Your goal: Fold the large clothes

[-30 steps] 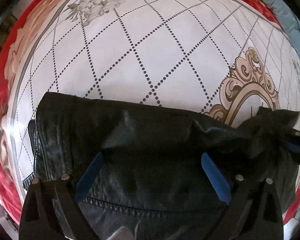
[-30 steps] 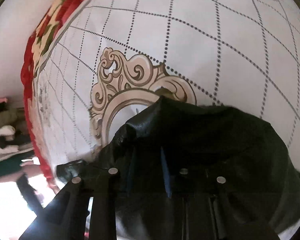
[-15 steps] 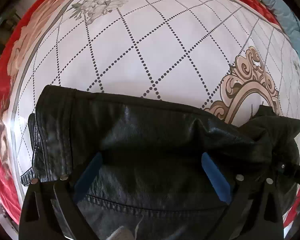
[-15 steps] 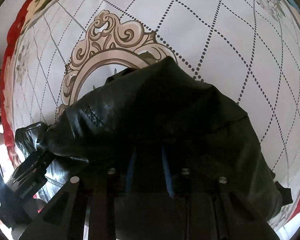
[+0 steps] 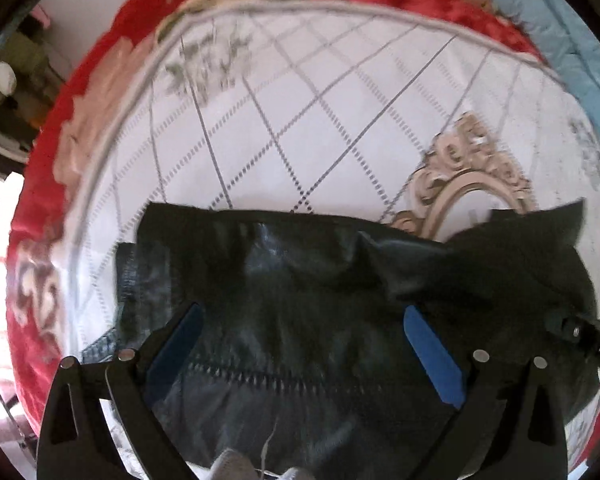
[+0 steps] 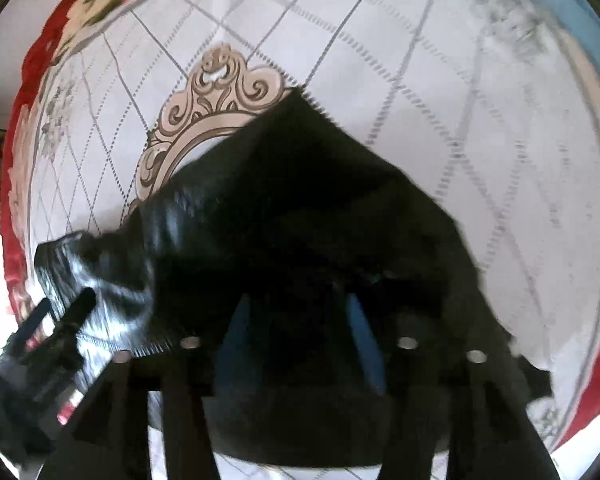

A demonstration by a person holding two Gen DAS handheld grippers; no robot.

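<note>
A black leather jacket (image 5: 300,264) lies folded in a wide bundle on a white bedspread (image 5: 300,120) with a dotted diamond pattern. My left gripper (image 5: 300,312) hovers over its near part, blue pads spread wide, nothing pinched between them. The right wrist view shows the same jacket (image 6: 300,200) from its other end, with one corner pointing up over a cream scroll ornament (image 6: 220,92). My right gripper (image 6: 296,304) is above that end; its jaws are opening and the blue pads stand apart, with the leather lying under them. Both views are motion-blurred.
A red floral border (image 5: 100,80) rings the bedspread and light blue cloth (image 5: 560,40) lies at the far right. The right tool (image 5: 580,336) shows at the left view's right edge; the left tool (image 6: 48,340) shows at the right view's lower left. White bedspread extends beyond the jacket.
Both grippers have lifted away from the jacket, so more of the bed shows. The right gripper's pads, narrow on the leather before, have spread apart. The left gripper stayed wide.
</note>
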